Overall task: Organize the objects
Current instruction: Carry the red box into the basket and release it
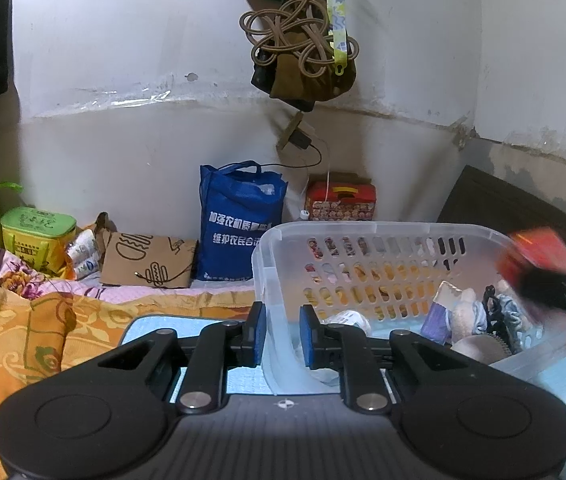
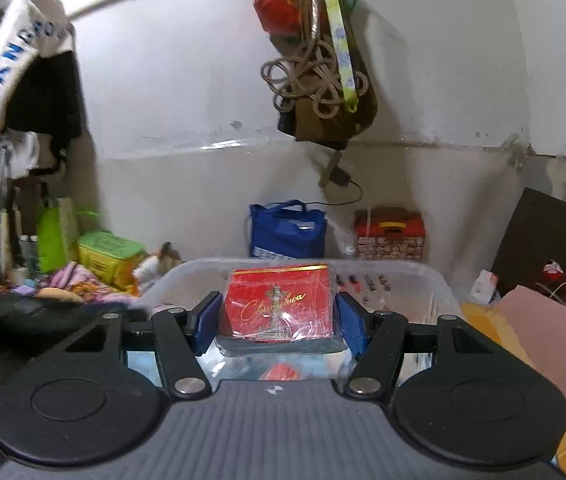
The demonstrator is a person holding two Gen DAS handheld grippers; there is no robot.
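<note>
L gripper: level, pointing fwd along the bed; blue-padded fingers straddle the near-left wall of the basket, one pad outside, one inside. Pads sit close to the wall; cannot tell if they actually pinch it, jaws narrow but with a gap showing.

R gripper: held above the basket, tilted slightly down. Fingers clamped on a red box, one pad on each side face. In L view the R gripper comes in from 3 o'clock over the basket rim w/ the box blurred.

Box: flat rectangular pack, glossy cellophane wrap w/ glare, gold script + gold strip on top edge, dark lower band.

Basket: translucent white plastic, rounded rect, rolled rim, rows of slot holes in the walls. Sits on a light blue mat. Contents at 3 o'clock inside: soft pale fabric items, a purple packet, a dark chain-like bit; too jumbled to id further.

Surroundings (L view): orange floral blanket at 9 o'clock, crumpled. Blue woven tote at 12, white print. Brown paper bag at 11, flat. Green-lidded tub at 10. Red printed carton at 1. Coiled tan cord hanging on the wall at 12, high
</note>
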